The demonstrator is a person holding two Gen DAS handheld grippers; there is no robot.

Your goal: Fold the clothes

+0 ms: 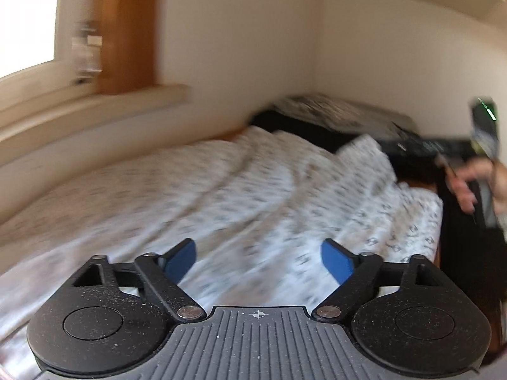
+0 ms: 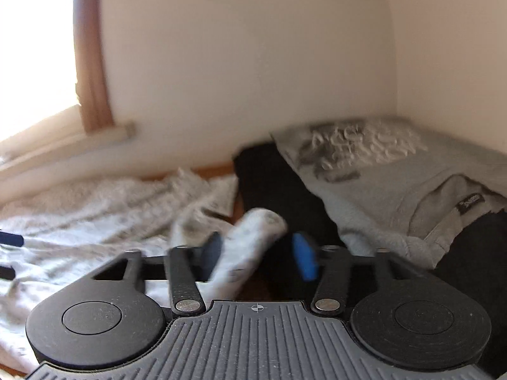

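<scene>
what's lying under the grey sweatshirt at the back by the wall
A black garment shows beneath the grey sweatshirt, sticking out on its left. How far it runs underneath is covered.

A patterned garment [image 1: 221,190] lies spread in front of me, reaching from near to far. Beyond its far right end a dark garment [image 2: 269,177] lies against the wall, and a sweatshirt [image 2: 380,183] rests on it, further right. A window sill [image 1: 95,110] runs along the left, perhaps just above the garment.
</scene>
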